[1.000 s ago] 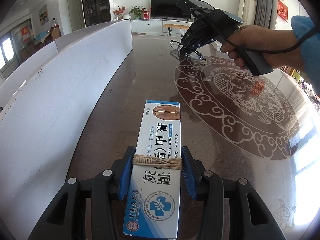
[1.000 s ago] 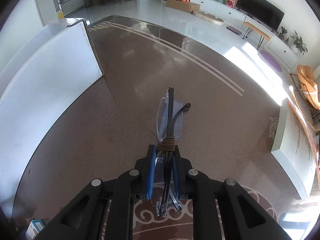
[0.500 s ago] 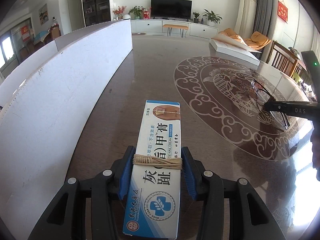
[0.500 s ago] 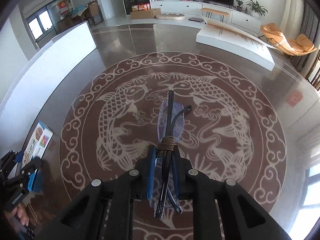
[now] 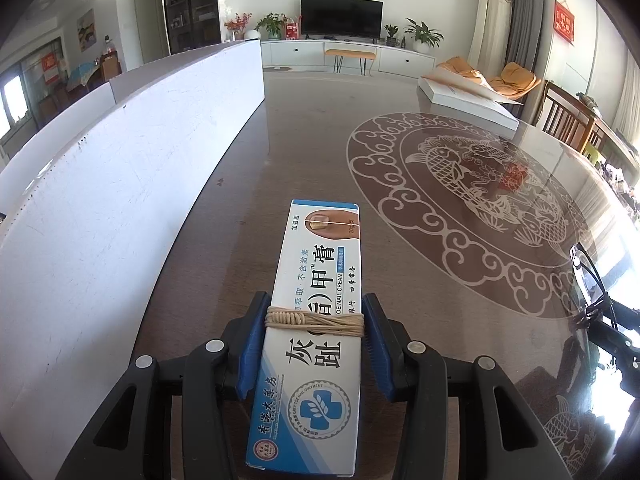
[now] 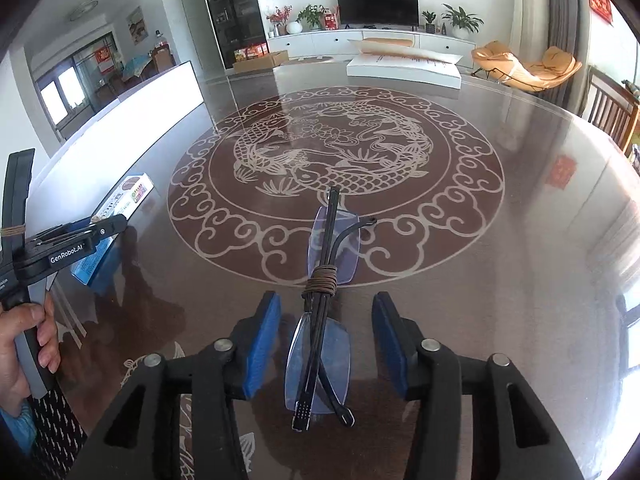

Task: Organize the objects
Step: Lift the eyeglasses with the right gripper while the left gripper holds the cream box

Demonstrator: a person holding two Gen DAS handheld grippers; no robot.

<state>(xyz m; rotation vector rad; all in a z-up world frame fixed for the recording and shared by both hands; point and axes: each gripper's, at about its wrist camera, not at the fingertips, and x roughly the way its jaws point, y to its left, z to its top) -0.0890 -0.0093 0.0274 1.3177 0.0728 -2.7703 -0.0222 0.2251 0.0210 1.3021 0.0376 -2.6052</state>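
The folded glasses (image 6: 322,316) lie on the table (image 6: 500,264) lengthwise between the right gripper (image 6: 326,344)'s opening jaws, untouched, while the left gripper (image 5: 316,344) clamps the ointment box (image 5: 316,320).

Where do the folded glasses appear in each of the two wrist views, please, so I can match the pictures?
Left wrist view: the folded glasses sit at the far right edge, beside the fish medallion.
Right wrist view: the glasses lie bottom centre, between the opening jaws of the right gripper, untouched by its pads.
Shared landmark: the fish medallion on the table.
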